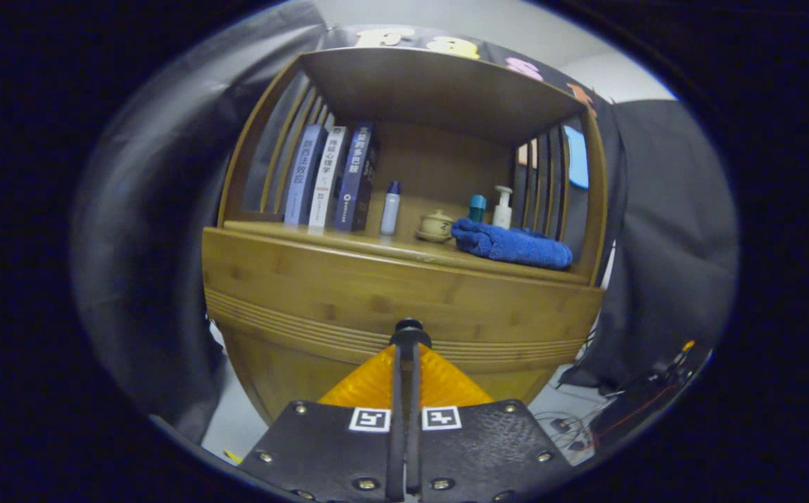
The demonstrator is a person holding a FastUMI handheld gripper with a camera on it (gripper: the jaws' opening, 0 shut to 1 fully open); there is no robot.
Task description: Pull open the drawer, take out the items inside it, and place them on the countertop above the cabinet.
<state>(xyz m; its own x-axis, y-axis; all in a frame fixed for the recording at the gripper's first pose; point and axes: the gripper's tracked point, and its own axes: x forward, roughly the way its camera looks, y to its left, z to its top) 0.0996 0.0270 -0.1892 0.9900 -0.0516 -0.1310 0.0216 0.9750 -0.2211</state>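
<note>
drawer (404, 307) of ribbed bamboo, its round black knob (409, 327) pinched between the gripper (408, 349) jaws.

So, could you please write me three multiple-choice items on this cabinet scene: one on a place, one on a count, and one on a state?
1. Where does the blue towel lie?
A. on the countertop, in front of the pump bottle
B. on the floor
C. on top of the books

2. How many books stand upright on the countertop?
A. one
B. three
C. five

3. How do the fingers of the hand-held gripper stand?
A. spread wide apart
C. closed together just short of the dark drawer knob
B. clamped on the towel

Answers:
1 A, since the towel rests on the shelf surface beside the small lidded pot.
2 B, since three spines lean side by side.
3 C, since the orange fingers meet with almost no gap at the knob, though whether they pinch it is hidden.
</note>
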